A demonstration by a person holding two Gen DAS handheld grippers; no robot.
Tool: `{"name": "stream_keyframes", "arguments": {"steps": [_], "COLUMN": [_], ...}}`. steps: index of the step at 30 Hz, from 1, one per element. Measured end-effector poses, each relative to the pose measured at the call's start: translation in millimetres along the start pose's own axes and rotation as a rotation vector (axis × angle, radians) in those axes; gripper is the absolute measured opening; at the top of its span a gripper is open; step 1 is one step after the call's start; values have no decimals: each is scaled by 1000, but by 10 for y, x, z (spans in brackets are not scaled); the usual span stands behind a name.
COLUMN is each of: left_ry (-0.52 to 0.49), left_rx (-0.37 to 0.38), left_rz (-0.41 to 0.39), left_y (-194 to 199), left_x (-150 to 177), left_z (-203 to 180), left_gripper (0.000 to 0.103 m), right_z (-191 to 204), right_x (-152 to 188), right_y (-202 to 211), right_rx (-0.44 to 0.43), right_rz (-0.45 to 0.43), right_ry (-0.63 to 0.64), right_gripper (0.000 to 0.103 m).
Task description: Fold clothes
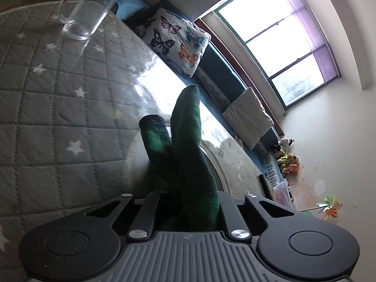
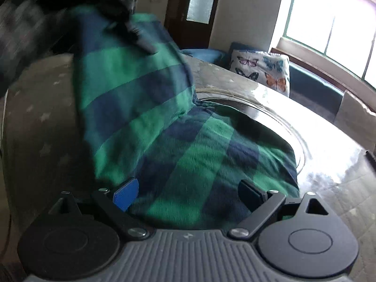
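- The left gripper is clamped on a fold of the green checked garment; its jaws stand close together at 6 o'clock in the left wrist view, and the cloth rises from between them toward 12 o'clock in two dark green ridges.
- Behind the cloth lies the table under a grey quilted cover with white stars; a clear glass mug stands on it at 11 o'clock; a butterfly cushion sits past the table's edge at 12 o'clock, under the window at 1 o'clock.
- The right gripper has its jaws wide apart, a blue pad at 7 o'clock and a black pad at 5 o'clock; the garment lies on the table between them, not pinched; one part of it is lifted toward 11 o'clock, blurred.
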State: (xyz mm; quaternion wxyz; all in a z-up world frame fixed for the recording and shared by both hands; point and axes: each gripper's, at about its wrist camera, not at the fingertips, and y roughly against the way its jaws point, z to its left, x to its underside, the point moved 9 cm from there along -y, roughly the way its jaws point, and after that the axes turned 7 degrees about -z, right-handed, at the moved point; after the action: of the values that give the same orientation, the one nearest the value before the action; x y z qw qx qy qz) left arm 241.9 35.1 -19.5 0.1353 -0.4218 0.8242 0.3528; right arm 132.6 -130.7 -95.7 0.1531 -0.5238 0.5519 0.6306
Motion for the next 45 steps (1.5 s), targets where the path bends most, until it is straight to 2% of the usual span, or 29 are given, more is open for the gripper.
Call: {"name": "stream_keyframes", "arguments": {"steps": [8, 14, 16, 19, 21, 28, 30, 38, 41, 45], "left_ry": [-94, -129, -161, -212, -237, -294, -303, -358, -388, -461], "left_rx": [-78, -128, -142, -156, -146, -86, -62, 18, 38, 5], "left_rz": [19, 73, 82, 91, 100, 116, 122, 165, 163, 111], "left_y": [-328, -695, -780, -880, -930, -991, -996, -923, -796, -569], "left_x": [230, 547, 660, 847, 965, 1213, 1272, 1479, 1452, 1315], "left_z": [-507, -704, -733, -830, -884, -1010, -1047, -1181, -1189, -1111], "left_gripper": [10, 11, 15, 30, 43, 58, 68, 70, 70, 70], "right_z": [-264, -501, -583, -709, -792, -986, -984, -1018, -1034, -1067], "right_x": [111, 214, 275, 348, 413, 559, 560, 597, 613, 620], "right_y": [301, 498, 544, 546, 546, 560, 570, 655, 669, 662], "right_rx": [-29, -27, -20, -11, -6, -34, -41, -55, -52, -57], "right_rz": [-54, -90, -96, -99, -93, -81, -85, -106, -110, -115], "right_ry": [-107, -186, -214, -252, -278, -405, -413, -455, -462, -472], "right_gripper": [94, 95, 96, 96, 96, 100, 102, 103, 103, 103]}}
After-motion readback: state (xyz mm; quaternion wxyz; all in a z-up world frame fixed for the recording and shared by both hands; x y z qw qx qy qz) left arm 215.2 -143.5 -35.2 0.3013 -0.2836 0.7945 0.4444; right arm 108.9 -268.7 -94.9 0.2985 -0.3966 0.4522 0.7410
